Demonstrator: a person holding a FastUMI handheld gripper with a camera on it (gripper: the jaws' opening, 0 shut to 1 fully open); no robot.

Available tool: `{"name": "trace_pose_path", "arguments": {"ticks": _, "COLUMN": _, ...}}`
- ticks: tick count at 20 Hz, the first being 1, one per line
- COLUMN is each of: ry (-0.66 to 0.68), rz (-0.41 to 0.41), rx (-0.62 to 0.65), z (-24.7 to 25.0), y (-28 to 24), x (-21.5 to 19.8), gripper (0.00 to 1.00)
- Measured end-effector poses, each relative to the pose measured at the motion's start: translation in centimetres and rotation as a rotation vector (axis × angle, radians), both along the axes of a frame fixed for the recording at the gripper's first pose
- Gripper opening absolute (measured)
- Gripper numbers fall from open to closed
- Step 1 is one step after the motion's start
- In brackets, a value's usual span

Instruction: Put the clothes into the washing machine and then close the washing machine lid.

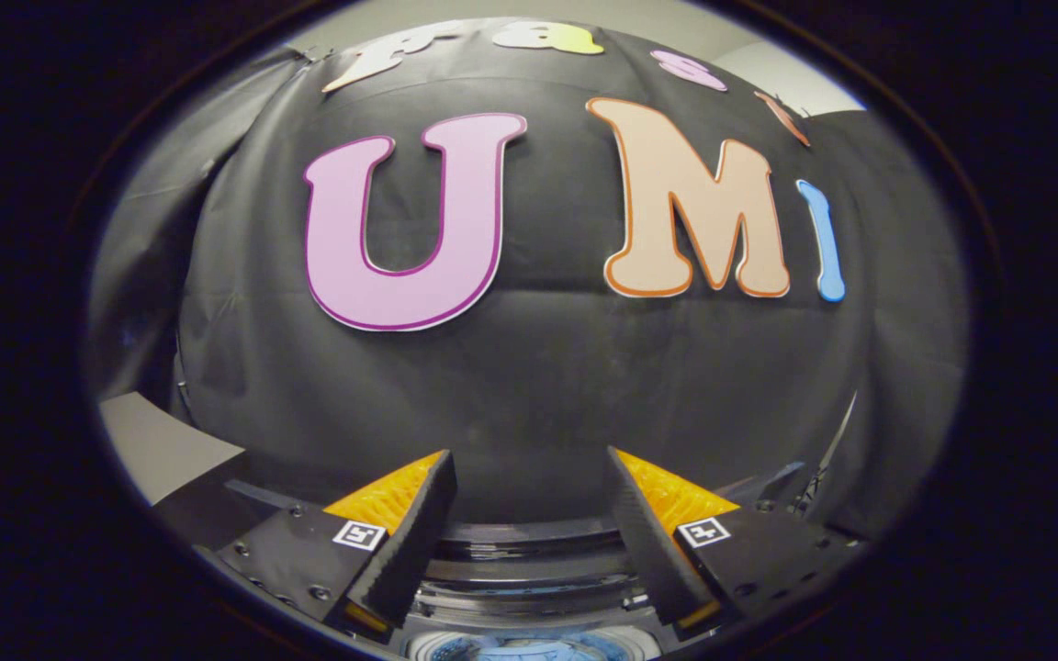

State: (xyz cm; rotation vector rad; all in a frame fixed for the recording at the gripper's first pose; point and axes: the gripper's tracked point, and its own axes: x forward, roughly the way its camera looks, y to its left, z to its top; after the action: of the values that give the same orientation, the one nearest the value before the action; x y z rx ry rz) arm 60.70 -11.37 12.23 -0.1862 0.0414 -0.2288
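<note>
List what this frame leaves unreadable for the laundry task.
- Washing machine: gripper view, only a strip between and below the fingers; the view's bottom edge cuts the rest.
- Drum contents: a bluish sliver, too cut off to identify.
- Lid position: cannot tell.
- Gripper: open, holding nothing, aimed at the wall.

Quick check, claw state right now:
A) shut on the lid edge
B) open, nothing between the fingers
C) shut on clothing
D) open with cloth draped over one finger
B: the claw has its fingers spread wide with only the washer below and the black wall beyond.
</note>
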Motion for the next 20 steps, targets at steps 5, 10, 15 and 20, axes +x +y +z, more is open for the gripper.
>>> {"name": "trace_pose_path", "arguments": {"ticks": 5, "ry": -0.092, "rz": 0.023, "rx": -0.006, "z": 0.7, "y": 0.2, "x": -0.5, "gripper": 0.99}}
{"name": "trace_pose_path", "arguments": {"ticks": 10, "ry": -0.090, "rz": 0.024, "rx": -0.007, "z": 1.1, "y": 0.3, "x": -0.8, "gripper": 0.99}}
{"name": "trace_pose_path", "arguments": {"ticks": 15, "ry": -0.070, "rz": 0.054, "rx": 0.009, "z": 1.1, "y": 0.2, "x": -0.5, "gripper": 0.99}}
{"name": "trace_pose_path", "arguments": {"ticks": 20, "ry": -0.032, "rz": 0.058, "rx": 0.010, "z": 1.0, "y": 0.5, "x": -1.1, "gripper": 0.99}}
